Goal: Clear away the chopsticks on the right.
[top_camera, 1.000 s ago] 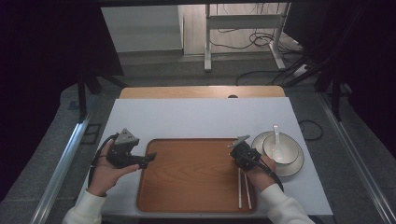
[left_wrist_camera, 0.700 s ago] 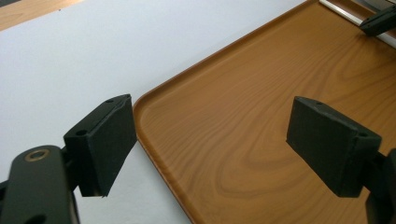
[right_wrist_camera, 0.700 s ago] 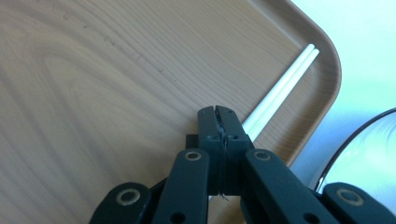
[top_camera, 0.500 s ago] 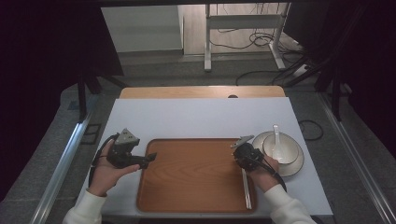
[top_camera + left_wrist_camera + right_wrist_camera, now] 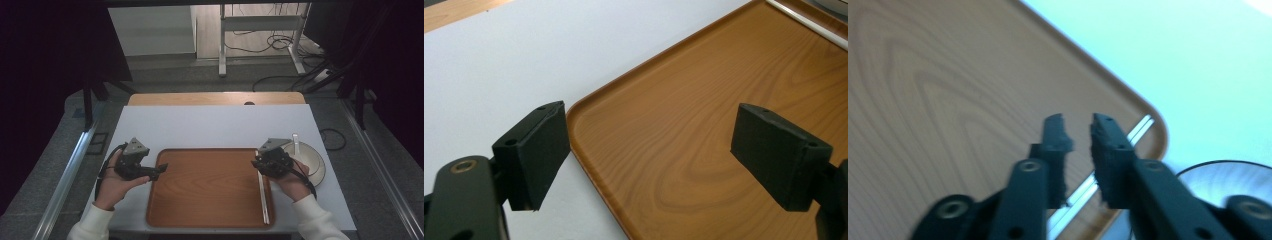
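High view: a wooden tray (image 5: 210, 187) lies at lower centre of the frame on a white bench (image 5: 215, 127). A pair of metal chopsticks (image 5: 262, 192) lies inside the tray along its right rim, running toward the bottom edge. A pale bowl (image 5: 310, 162) with a spoon (image 5: 295, 142) in it stands on the bench just right of the tray, at right of centre.

The left tool (image 5: 152, 173) hangs at the tray's left rim, lower left of the frame. In the left gripper view its jaws stand wide apart, one over the white bench and one over the tray floor, with nothing between them; the tray corner (image 5: 579, 112) lies below the gap.

The right tool (image 5: 256, 164) sits over the far end of the chopsticks, between tray and bowl. In the right gripper view, which is blurred, its jaws stand a narrow gap apart above the chopsticks (image 5: 1135, 131), which pass beneath them; they grip nothing, and whether they touch the chopsticks cannot be told. The bowl's rim (image 5: 1218, 180) shows at lower right.

Judged stage: the chopsticks rest in the tray, with the right tool free of them. The bowl and spoon are outside the tray; moving them in appears to be what is left.
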